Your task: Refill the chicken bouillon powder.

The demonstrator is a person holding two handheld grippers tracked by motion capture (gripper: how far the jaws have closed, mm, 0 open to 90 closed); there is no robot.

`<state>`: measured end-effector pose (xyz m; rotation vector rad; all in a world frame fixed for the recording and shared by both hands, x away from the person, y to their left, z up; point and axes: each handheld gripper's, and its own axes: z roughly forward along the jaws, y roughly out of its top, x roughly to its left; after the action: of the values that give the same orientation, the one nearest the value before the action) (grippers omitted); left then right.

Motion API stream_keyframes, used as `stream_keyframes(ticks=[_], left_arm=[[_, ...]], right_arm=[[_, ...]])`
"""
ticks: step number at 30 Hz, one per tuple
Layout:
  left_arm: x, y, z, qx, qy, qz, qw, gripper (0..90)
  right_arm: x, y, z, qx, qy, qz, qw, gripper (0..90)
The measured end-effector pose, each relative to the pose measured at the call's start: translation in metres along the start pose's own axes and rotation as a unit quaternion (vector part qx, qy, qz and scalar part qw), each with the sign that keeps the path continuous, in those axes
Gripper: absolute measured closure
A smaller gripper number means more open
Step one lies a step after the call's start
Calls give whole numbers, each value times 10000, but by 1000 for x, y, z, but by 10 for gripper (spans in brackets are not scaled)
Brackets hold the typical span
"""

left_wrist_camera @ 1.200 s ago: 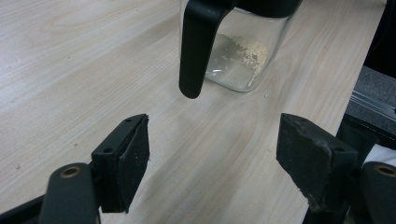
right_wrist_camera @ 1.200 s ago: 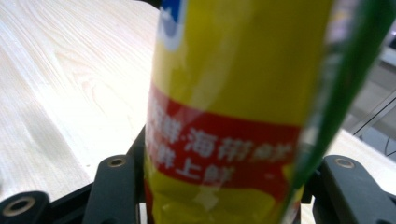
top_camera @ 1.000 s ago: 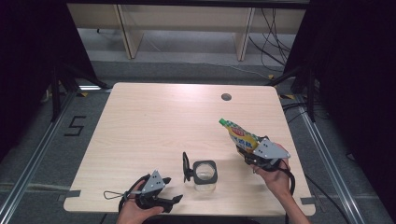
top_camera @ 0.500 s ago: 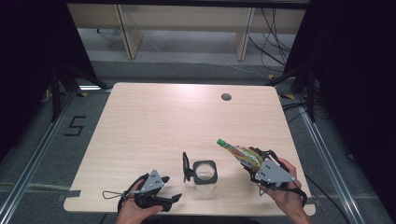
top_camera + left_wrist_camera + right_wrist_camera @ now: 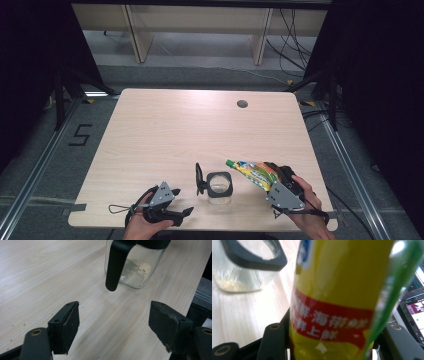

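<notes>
The right gripper (image 5: 266, 176) has carried the yellow snack packet (image 5: 252, 171) in from farther back on the bench (image 5: 170, 130) and tipped it over. Now the packet's green end points at the open mouth of the glass jar (image 5: 219, 184), very close to its rim. That looks like getting ready to pour the snack into the jar. The jar stands near the front edge of the bench, with its black lid (image 5: 199, 178) flipped up on its left side. A few crumbs (image 5: 140, 266) lie at its bottom.

The right hand (image 5: 305, 210) is turned so the packet slants down toward the jar. Its fingers (image 5: 272, 342) are clamped on the packet. The left gripper (image 5: 113, 331) rests low on the bench, aiming at the jar, and has not moved. Its fingers (image 5: 67, 328) are wide apart and hold nothing.
</notes>
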<state>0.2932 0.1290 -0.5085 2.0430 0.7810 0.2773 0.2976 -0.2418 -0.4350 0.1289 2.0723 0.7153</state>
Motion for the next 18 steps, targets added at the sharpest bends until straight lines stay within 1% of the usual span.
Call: stream_keyframes(ticks=[1, 2, 3, 4, 5, 6, 7, 8, 9, 10, 11, 12, 13, 14, 15, 16, 17, 18], left_arm=[[0, 0, 0, -48, -16, 5, 10000, 245], [0, 0, 0, -43, -12, -34, 10000, 245], [1, 0, 0, -2, 9, -29, 10000, 244], [1, 0, 1, -37, -5, -49, 10000, 244], [1, 1, 1, -11, 11, -43, 10000, 245], [0, 1, 2, -22, 6, -79, 10000, 244], [1, 1, 2, -8, 1, 20, 10000, 245], [1, 1, 1, -2, 7, 41, 10000, 244], [1, 1, 1, -18, 18, 56, 10000, 245], [1, 1, 0, 11, 46, 60, 10000, 245], [0, 1, 0, -28, 60, -54, 10000, 245], [2, 0, 0, -49, 55, 76, 9999, 245], [2, 0, -2, -30, 104, 93, 9999, 245], [2, 0, -2, -92, 68, 63, 9999, 244], [1, -1, -3, -78, 88, -69, 9999, 244], [2, -1, -4, -30, 119, -7, 9999, 244], [3, 0, -5, -23, 119, 62, 9999, 244], [4, 0, -5, -56, 114, 108, 9999, 244]], right_arm=[[1, 0, -1, 32, -26, -76, 10000, 457], [5, -1, -4, 139, -101, -85, 9998, 457], [6, -1, -5, 152, -150, -152, 9997, 457], [7, -1, -8, 236, -121, -232, 9994, 457], [8, -1, -9, 262, -138, -284, 9992, 457], [7, -1, -9, 267, -184, -520, 9981, 457], [7, 0, -9, 249, -219, -753, 9966, 457], [11, 0, -10, 345, -295, -698, 9965, 457], [12, 2, -11, 381, -315, -905, 9947, 457], [12, 4, -11, 358, -354, -1154, 9920, 457], [17, 4, -12, 435, -351, -928, 9941, 457], [15, 7, -12, 388, -371, -1368, 9891, 458], [19, 7, -13, 504, -371, -1154, 9913, 457], [20, 8, -12, 480, -414, -1291, 9896, 458], [23, 10, -11, 505, -449, -1446, 9872, 458], [25, 11, -11, 522, -465, -1484, 9864, 458], [25, 13, -11, 553, -485, -1696, 9828, 458], [28, 13, -10, 580, -488, -1665, 9831, 458]])
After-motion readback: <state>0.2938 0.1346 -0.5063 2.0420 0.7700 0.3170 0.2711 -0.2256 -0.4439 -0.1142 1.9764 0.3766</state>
